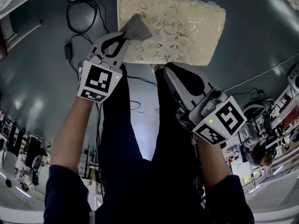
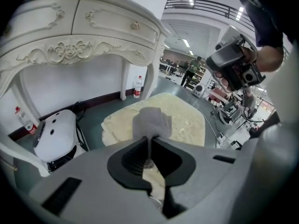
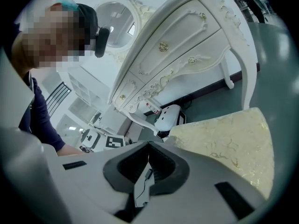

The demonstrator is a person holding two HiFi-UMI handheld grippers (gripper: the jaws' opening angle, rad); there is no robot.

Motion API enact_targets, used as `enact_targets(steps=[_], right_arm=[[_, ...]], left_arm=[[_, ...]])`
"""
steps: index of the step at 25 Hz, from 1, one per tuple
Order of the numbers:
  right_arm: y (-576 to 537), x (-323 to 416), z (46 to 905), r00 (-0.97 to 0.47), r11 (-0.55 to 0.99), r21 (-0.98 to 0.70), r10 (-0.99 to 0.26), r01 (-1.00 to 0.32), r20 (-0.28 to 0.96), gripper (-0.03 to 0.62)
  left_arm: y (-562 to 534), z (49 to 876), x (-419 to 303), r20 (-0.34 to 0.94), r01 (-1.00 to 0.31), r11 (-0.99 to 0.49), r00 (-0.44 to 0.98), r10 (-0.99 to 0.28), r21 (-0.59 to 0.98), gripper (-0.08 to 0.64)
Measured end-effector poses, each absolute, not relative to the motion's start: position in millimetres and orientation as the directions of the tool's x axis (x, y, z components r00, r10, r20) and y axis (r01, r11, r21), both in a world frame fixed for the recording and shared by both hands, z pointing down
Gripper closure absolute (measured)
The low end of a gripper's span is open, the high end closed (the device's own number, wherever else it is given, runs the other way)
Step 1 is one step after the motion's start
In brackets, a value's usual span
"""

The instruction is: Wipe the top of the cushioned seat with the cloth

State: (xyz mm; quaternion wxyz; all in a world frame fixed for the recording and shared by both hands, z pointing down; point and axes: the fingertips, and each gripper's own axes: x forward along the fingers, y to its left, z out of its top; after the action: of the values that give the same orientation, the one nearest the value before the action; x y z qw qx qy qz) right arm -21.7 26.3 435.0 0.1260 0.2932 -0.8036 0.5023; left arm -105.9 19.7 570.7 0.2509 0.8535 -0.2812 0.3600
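The cushioned seat [image 1: 173,29] is cream with a leafy gold pattern and lies on the floor ahead of me. My left gripper [image 1: 125,37] is shut on a grey cloth [image 1: 136,29], which fans out over the seat's near left part. In the left gripper view the cloth [image 2: 152,121] hangs from the closed jaws above the seat [image 2: 187,120]. My right gripper [image 1: 160,69] is shut on nothing and hovers just off the seat's near edge; the seat [image 3: 233,146] fills the right of its view.
An ornate white dressing table [image 2: 79,27] stands beyond the seat, with a white device [image 2: 56,134] and cables [image 1: 79,17] on the grey-green floor [image 1: 37,69] beside it. My legs [image 1: 140,139] are below the grippers. A water bottle [image 2: 138,87] stands by the table leg.
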Motion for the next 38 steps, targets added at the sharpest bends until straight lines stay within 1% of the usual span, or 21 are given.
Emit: enact_targets(steps=[5,9,20,28,33,38], right_arm=[[32.2,-8.7,438.8,-0.783,0.310,-0.725,-0.353,-0.615,0.513,0.566],[34.2,15.7,438.4,-0.763,0.282,-0.721,-0.386,-0.633,0.519,0.567],[42.2,128.8,443.1,-0.714,0.204,-0.719,-0.458,-0.665,0.530,0.566],[47.7,189.2,451.0,-0.674,0.139,-0.723,-0.512,-0.676,0.532,0.567],[50.6,217.8,457.1,-0.653,0.110,-0.719,-0.528,-0.687,0.543,0.567],[51.9,224.7,461.3,-0.646,0.103,-0.715,-0.529,-0.692,0.549,0.567]], left_arm=[[25.0,575.2,-87.4,0.748,-0.648,-0.721,0.600,-0.285,0.244,0.532],[25.6,573.9,-59.2,0.742,-0.611,-0.751,0.620,-0.255,0.252,0.532],[28.6,577.3,59.8,0.743,-0.529,-0.805,0.646,-0.176,0.269,0.532],[30.2,585.0,127.0,0.746,-0.460,-0.841,0.657,-0.107,0.285,0.532],[30.8,591.9,156.0,0.743,-0.427,-0.856,0.664,-0.078,0.292,0.532],[27.5,589.8,166.3,0.735,-0.421,-0.859,0.673,-0.081,0.291,0.532]])
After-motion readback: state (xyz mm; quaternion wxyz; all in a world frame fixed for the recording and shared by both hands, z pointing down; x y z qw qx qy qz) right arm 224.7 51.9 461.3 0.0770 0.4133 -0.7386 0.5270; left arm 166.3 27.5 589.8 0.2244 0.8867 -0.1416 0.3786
